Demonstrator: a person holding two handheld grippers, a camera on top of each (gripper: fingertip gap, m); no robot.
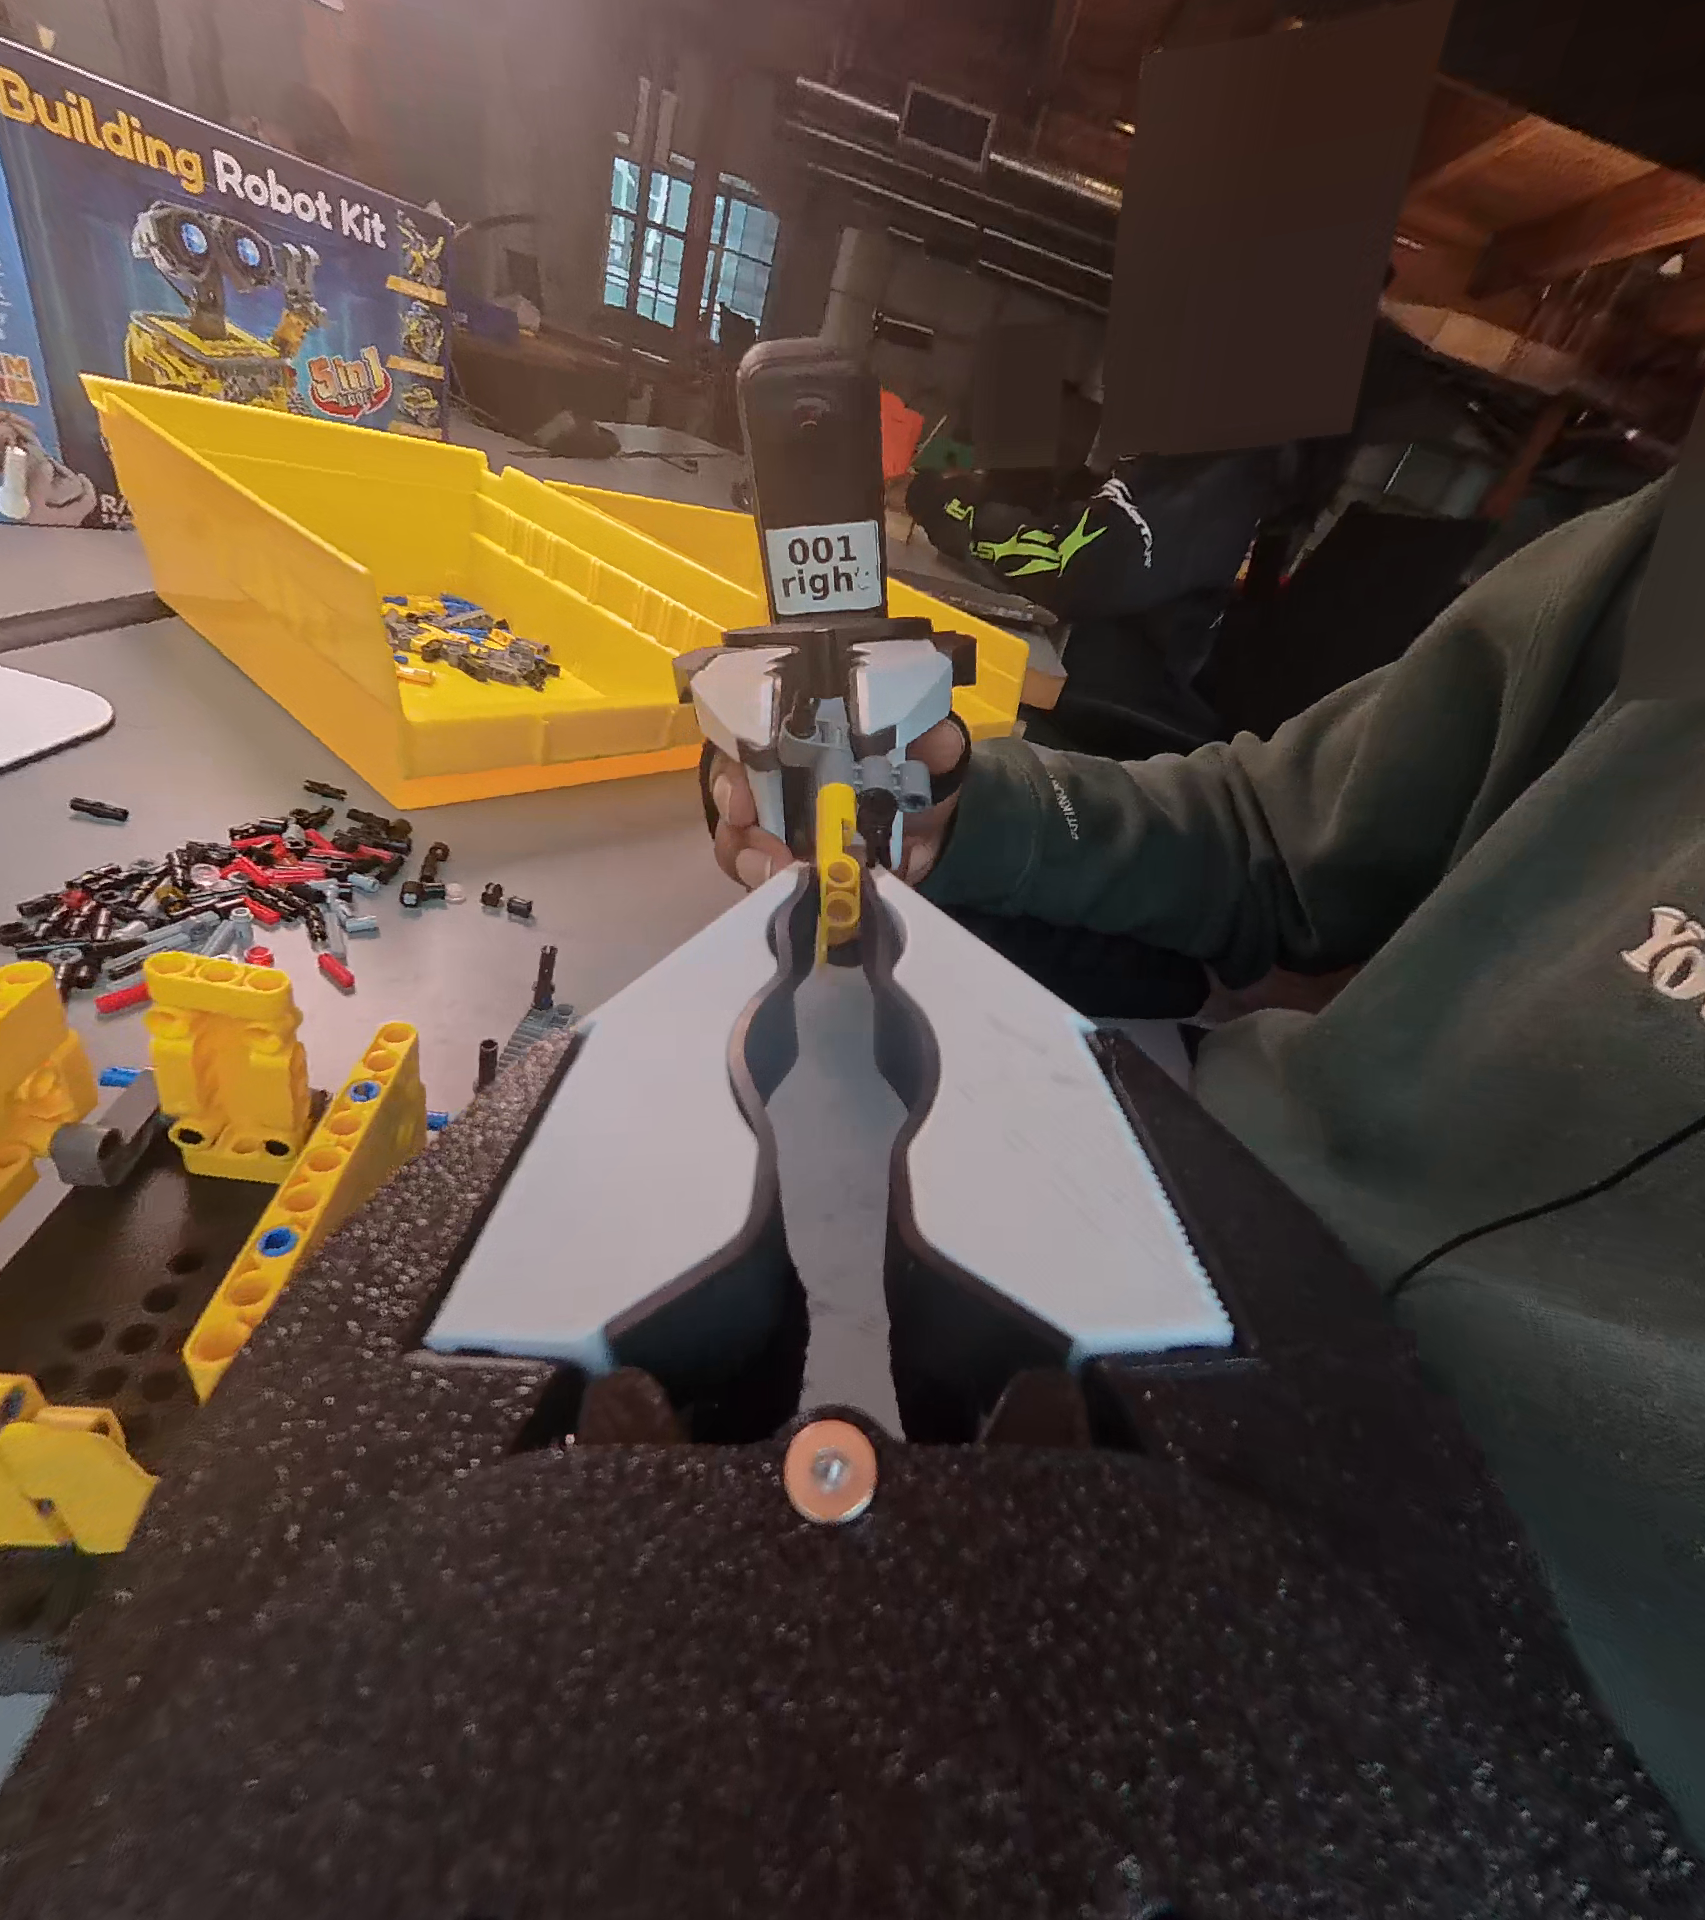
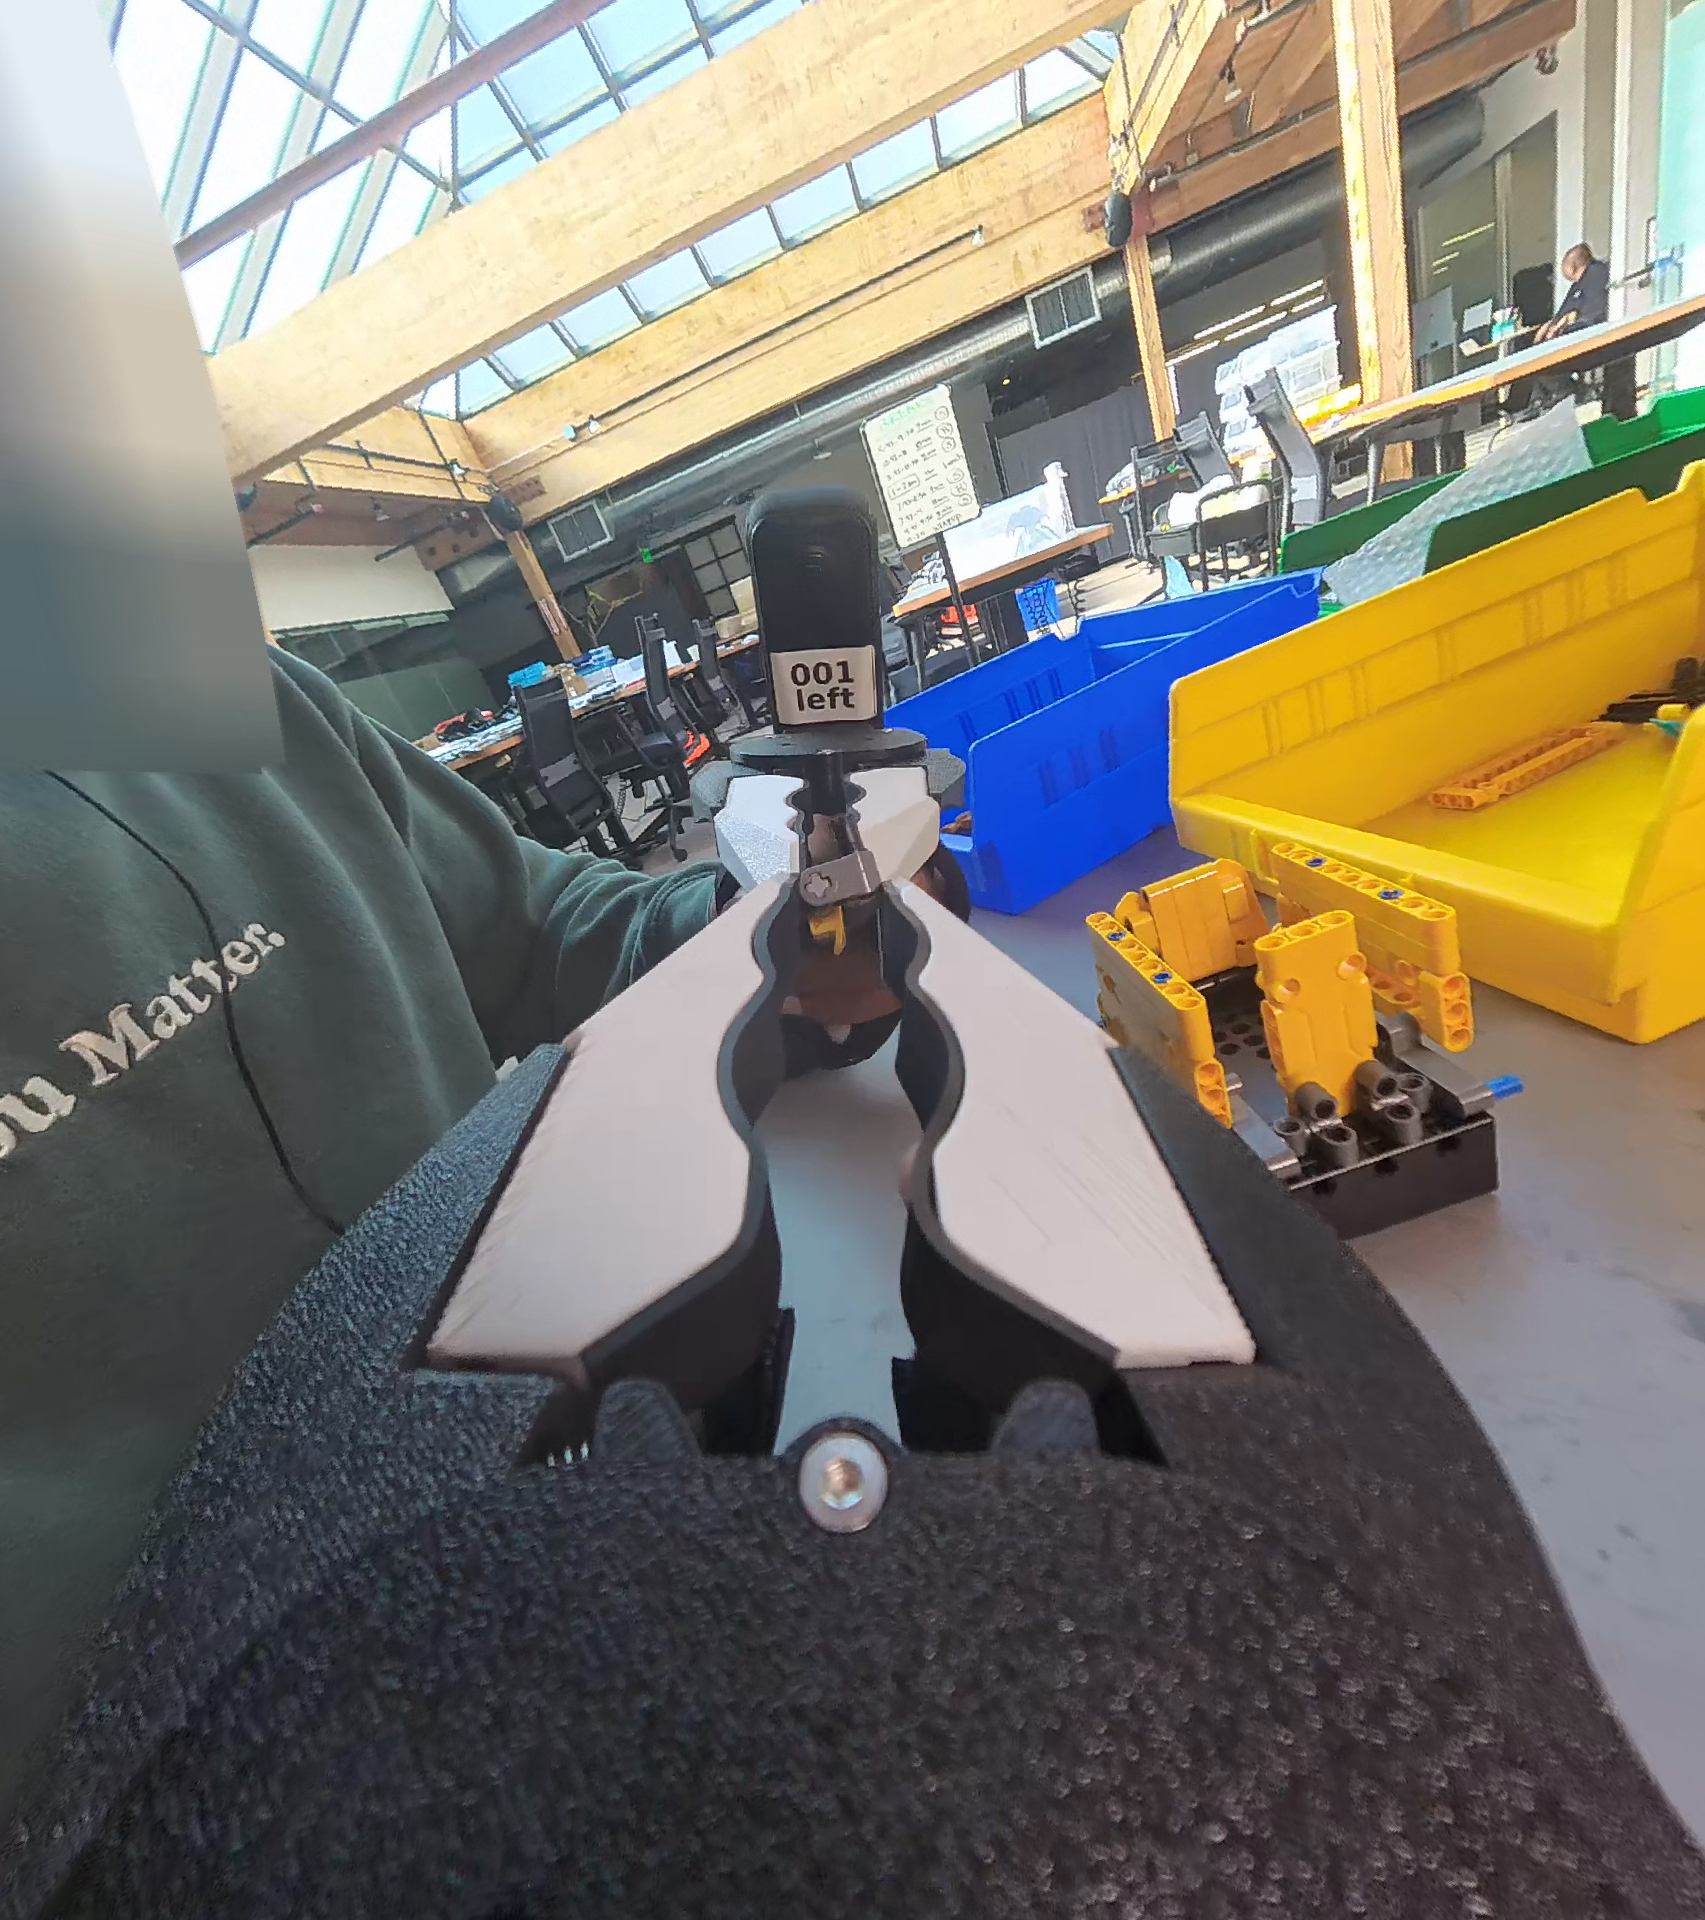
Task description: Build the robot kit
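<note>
Yellow holed beam [image 1: 835,896] sits pinched in my left gripper [image 1: 840,883] at frame centre, its far end meeting a grey connector cluster [image 1: 832,753] clamped by my right gripper [image 2: 832,894]. Half-built yellow model [image 2: 1295,1023] waits right; loose pins [image 1: 235,883] remain left.

The loose parts pile [image 1: 224,883] lies on the table [image 1: 536,862] between the bin [image 1: 515,665] and the built model [image 1: 214,1070].

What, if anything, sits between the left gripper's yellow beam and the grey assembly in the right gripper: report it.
Nothing visible. The left gripper is shut on the yellow beam, whose far end appears to meet the grey assembly clamped in the right gripper.
</note>
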